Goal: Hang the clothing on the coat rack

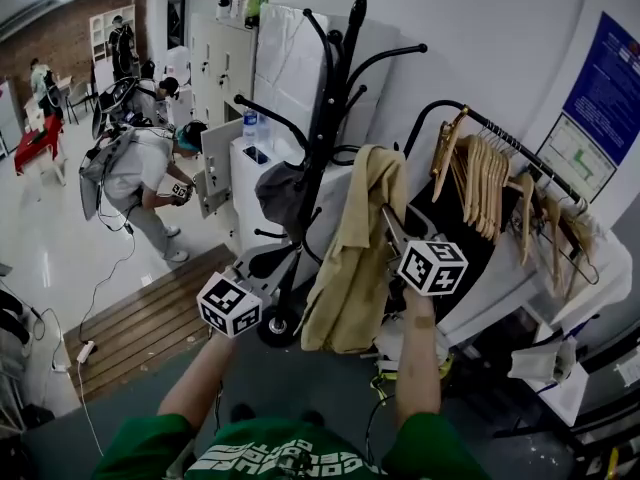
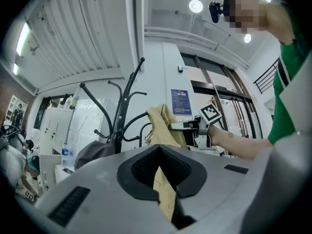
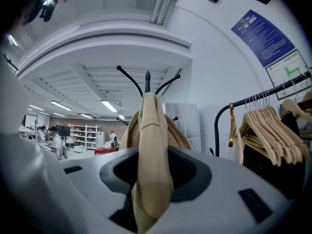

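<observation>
The left claw (image 2: 163,177) was closed on a lower fold of the beige cloth jacket (image 1: 350,258), the fabric pinched thin where the pads met. The right claw (image 3: 148,174) stood wide open. A thick fold of the same jacket ran up between its jaws, but they did not press on it.

The jacket hung from an upper arm of the black metal coat rack (image 1: 325,118), on the side facing the rail of wooden hangers (image 1: 485,183). Its long axis ran close to vertical: top end up at the rack's arm, loose end pointing at the floor, leaning slightly toward the person.

The main risk seemed to be the left claw's grip. Any pull on that lower fold could drag the top off the arm, or rock the rack. How well the jacket sat over the arm could not be made out. If it only rested there, the open right claw would not catch it.
</observation>
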Demonstrator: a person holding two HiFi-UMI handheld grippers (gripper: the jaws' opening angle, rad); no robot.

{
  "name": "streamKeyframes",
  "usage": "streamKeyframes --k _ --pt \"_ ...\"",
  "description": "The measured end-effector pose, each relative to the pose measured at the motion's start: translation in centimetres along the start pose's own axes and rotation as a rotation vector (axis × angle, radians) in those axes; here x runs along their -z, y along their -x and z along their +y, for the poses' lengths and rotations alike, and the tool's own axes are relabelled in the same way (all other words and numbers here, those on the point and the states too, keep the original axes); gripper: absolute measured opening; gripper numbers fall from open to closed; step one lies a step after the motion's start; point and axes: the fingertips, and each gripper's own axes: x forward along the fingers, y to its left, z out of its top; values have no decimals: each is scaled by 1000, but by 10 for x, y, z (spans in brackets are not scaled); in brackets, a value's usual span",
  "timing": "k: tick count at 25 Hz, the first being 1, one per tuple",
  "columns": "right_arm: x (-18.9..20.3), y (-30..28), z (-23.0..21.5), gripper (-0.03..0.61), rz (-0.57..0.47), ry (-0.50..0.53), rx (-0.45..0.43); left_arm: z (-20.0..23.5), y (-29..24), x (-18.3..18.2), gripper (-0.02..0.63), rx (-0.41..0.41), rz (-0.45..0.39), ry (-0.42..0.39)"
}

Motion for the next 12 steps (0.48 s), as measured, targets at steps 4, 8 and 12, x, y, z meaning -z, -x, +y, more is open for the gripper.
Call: streamKeyframes --k 4,8,12 --pt "5 18 3 140 -8 -10 5 -9 1 4 3 5 4 3" --pt "16 34 1 140 -3 -35 15 -15 1 8 3 8 14 11" --pt "32 48 -1 138 13 -52 36 -21 -1 11 3 16 19 16"
